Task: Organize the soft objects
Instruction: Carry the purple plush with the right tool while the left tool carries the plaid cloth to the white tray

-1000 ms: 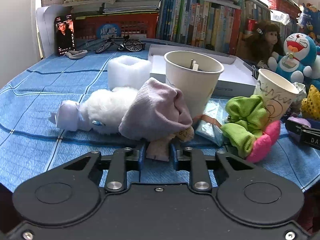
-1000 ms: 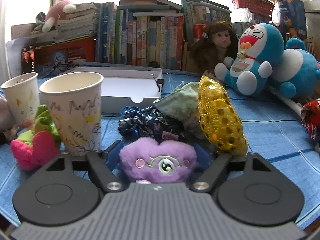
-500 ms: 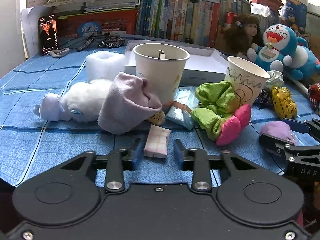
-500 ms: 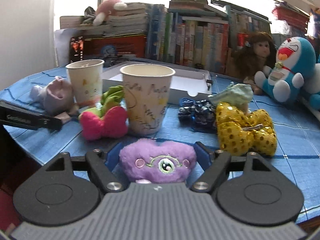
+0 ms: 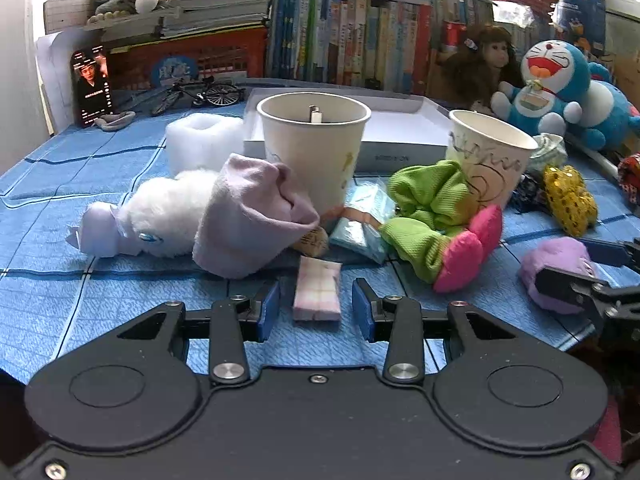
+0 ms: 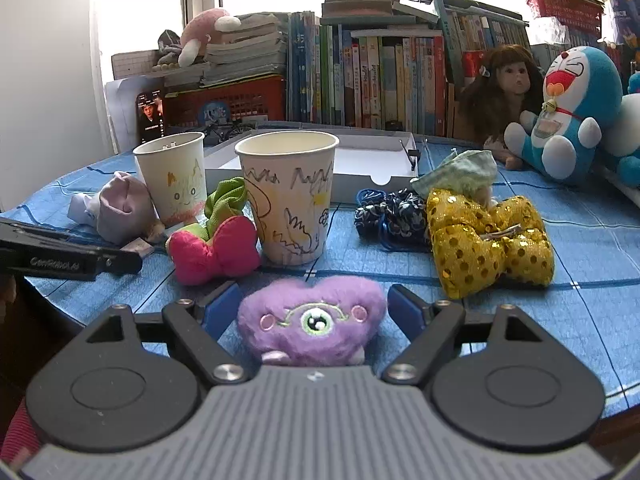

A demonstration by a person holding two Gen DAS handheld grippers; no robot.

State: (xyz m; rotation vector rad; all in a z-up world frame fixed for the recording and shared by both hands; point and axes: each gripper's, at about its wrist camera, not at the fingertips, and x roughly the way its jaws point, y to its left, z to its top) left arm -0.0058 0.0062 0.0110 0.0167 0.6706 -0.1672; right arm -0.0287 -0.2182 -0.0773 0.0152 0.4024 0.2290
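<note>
Left gripper [image 5: 316,310] stands parted around the pink eraser [image 5: 317,294], pads clear; right gripper [image 6: 310,312], jaws just widened, loosely flanks the purple plush [image 6: 312,318].

Left gripper [image 5: 316,308]: clamped a second ago on the pink checked block [image 5: 317,289], since parted and clear of it (block now lying flat on the blue cloth [image 5: 100,292]). Right gripper [image 6: 310,312]: widened around the purple plush [image 6: 312,318], with gaps showing either side.
</note>
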